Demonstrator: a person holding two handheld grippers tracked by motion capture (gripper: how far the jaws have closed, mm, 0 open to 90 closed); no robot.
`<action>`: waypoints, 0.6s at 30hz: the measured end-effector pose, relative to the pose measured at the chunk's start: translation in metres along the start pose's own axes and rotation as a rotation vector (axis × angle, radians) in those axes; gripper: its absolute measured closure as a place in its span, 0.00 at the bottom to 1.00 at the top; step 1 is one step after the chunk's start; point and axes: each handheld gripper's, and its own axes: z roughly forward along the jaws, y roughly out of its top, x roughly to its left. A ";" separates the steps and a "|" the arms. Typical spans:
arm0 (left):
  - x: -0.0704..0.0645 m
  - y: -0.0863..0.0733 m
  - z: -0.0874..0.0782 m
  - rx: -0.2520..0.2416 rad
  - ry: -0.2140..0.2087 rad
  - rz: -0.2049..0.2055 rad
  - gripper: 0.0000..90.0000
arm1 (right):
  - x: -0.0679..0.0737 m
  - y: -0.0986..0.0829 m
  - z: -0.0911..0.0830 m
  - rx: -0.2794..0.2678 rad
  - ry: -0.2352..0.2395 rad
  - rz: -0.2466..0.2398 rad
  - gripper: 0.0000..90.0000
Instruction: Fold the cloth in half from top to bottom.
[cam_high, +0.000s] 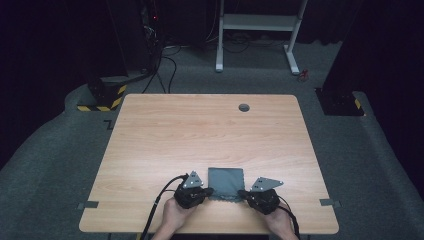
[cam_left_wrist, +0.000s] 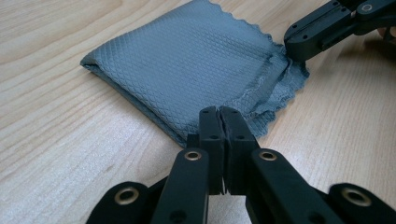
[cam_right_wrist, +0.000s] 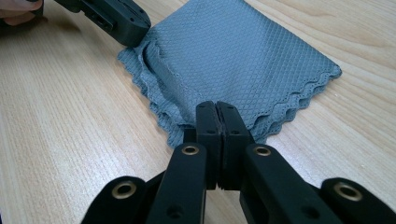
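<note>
Folded grey cloth (cam_high: 226, 182) lies flat near the table's (cam_high: 165, 135) near edge, roughly square, scalloped edges toward the person; left gripper (cam_high: 209, 191) and right gripper (cam_high: 242, 192) each pinch a near corner, jaws clamped together; gripper views reveal its diamond weave

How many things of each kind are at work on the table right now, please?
Grey folded cloth: 1
Black tongs: 2, the left tongs and the right tongs, each shut on a near corner of the cloth
Total: 3
</note>
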 end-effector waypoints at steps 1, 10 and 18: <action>0.000 -0.001 0.000 0.002 -0.001 0.003 0.98 | 0.000 0.000 0.000 0.001 0.001 0.001 0.99; -0.003 -0.004 -0.003 0.002 -0.014 0.000 0.92 | 0.001 -0.004 -0.002 0.002 0.009 0.010 0.91; -0.003 -0.004 -0.017 -0.053 -0.034 -0.048 0.81 | -0.005 0.000 -0.020 -0.060 0.000 0.050 0.90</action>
